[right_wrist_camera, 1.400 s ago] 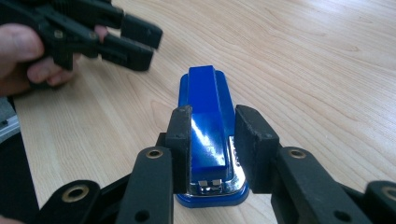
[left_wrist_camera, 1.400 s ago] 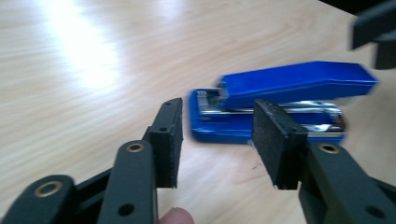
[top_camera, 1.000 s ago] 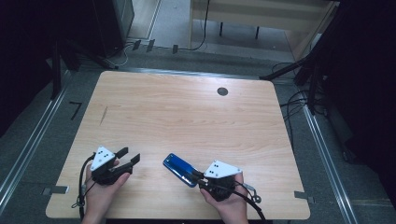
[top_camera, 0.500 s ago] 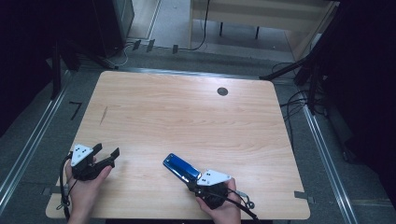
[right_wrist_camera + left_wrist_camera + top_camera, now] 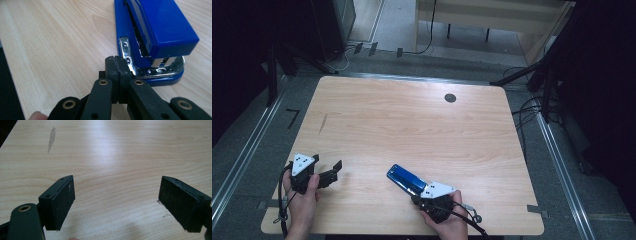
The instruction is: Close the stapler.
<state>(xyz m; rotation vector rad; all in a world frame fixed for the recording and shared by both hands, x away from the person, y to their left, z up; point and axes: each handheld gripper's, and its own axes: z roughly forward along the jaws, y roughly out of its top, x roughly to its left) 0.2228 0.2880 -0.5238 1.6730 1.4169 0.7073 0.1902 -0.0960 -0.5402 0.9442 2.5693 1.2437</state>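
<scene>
One blue stapler (image 5: 406, 180) lies on the table (image 5: 412, 125) at lower centre. The right gripper (image 5: 116, 65), jaws pressed together and empty, apparently touches its near end. The left gripper (image 5: 117, 202), lower left, has just been opening and stands spread over bare wood.

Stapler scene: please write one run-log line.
blue stapler: lying on table | right gripper: shut, empty, beside stapler | left gripper: open, empty
</scene>
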